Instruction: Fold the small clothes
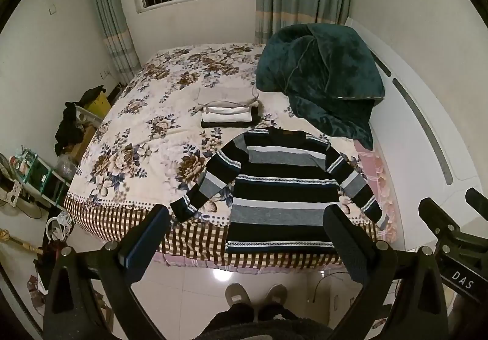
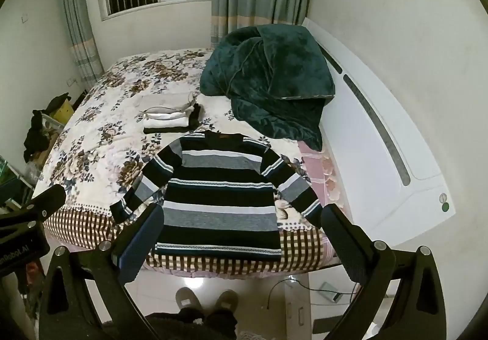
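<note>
A striped sweater [image 1: 276, 190] in black, grey and white lies flat on the near end of the bed, sleeves spread out and down, hem at the bed's front edge. It also shows in the right wrist view [image 2: 218, 196]. My left gripper [image 1: 247, 236] is open and empty, held above the floor in front of the hem. My right gripper [image 2: 241, 233] is open and empty, at about the same height, just before the hem. Neither touches the sweater.
A stack of folded clothes [image 1: 227, 114] lies behind the sweater. A dark green blanket [image 1: 320, 80] is heaped at the right by the white headboard [image 2: 381, 138]. The floral bedspread [image 1: 146, 132] covers the bed. Clutter stands on the floor at left. Slippers [image 1: 256, 294] show below.
</note>
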A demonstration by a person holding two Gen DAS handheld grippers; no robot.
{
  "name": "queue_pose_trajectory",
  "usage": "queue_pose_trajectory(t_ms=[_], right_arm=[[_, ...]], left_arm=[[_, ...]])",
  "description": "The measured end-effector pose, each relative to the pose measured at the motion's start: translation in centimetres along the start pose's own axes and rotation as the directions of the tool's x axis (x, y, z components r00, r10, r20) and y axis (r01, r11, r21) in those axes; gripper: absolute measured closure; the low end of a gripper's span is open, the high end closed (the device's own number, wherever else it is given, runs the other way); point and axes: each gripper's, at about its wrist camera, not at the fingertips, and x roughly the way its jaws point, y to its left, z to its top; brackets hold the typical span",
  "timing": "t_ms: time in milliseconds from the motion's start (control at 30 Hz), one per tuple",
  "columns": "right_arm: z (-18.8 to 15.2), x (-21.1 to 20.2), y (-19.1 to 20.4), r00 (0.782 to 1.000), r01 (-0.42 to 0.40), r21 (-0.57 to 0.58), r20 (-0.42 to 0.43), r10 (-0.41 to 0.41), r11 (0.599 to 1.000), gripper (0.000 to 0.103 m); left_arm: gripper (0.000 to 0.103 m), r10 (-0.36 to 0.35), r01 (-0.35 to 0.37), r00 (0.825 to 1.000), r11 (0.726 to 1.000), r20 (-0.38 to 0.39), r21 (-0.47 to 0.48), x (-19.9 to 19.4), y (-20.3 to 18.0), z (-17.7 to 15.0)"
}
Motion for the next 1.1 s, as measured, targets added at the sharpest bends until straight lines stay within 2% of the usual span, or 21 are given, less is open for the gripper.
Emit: queue_pose_trajectory(t_ms=[300,500,1100], right_arm=[[0.7,-0.7,0.1,1.0,-0.009,-0.002,0.006,0.009,1.0,0.0],[2.0,-1.6,-0.6,1.0,-0.02,-0.016,0.014,0.02,1.0,0.0],[1.5,-2.0,-0.3,1.0,-0.019,-0.021,0.023,0.02,1.0,0.0]], left_arm=[[0.0,0.003,-0.003,1.0,1.0,0.006,-0.002,-0.9,-0.3,1.4],[0.0,0.001,-0.001,1.0,1.0,0.01,-0.004,-1.1,-0.2,1.2],[0.0,0.0,0.0,1.0,1.0,0.02,-0.003,-1.2,-0.2,0.8]])
